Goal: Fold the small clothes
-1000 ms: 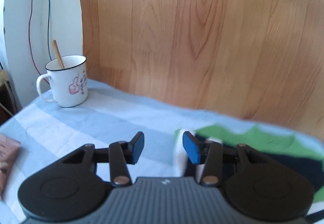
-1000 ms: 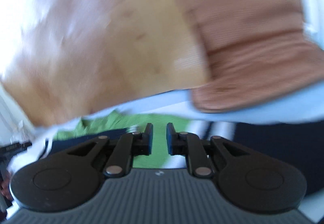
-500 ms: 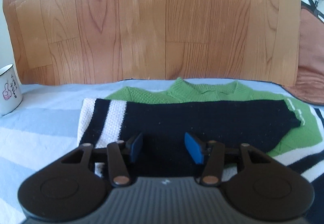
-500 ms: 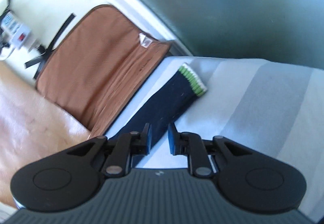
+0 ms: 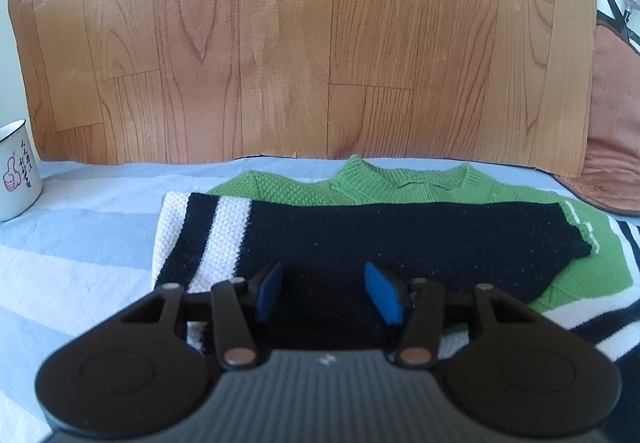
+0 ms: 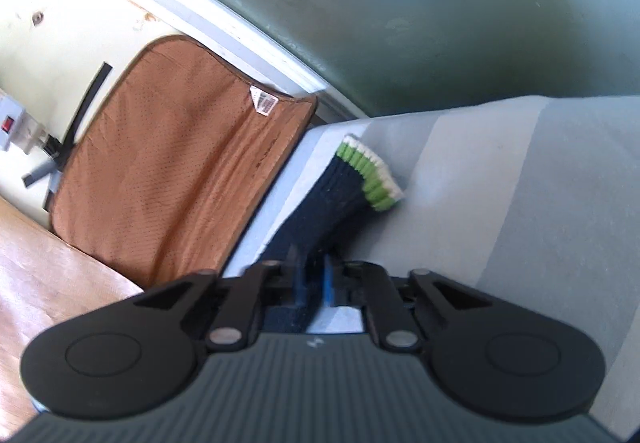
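A small knit sweater (image 5: 400, 185), green with navy and white bands, lies flat on the blue striped cloth (image 5: 88, 243). One navy sleeve (image 5: 420, 239) is folded across its body. Low over the near part of that sleeve, my left gripper (image 5: 322, 293) is open, its blue pads apart with nothing pinched. In the right wrist view the other navy sleeve (image 6: 332, 195) stretches out on the cloth and ends in a green and white cuff (image 6: 372, 175). My right gripper (image 6: 312, 283) is shut on this sleeve near its upper part.
A white mug (image 5: 16, 171) stands at the far left of the cloth. A wood-grain panel (image 5: 304, 43) rises behind the sweater. A brown cushion (image 6: 172, 155) leans at the right end beside a power strip (image 6: 12, 127) and a window (image 6: 400, 3).
The left view swung from the mug onto the sweater, then held still. My right gripper swung round to the outstretched sleeve and its jaws closed on it.
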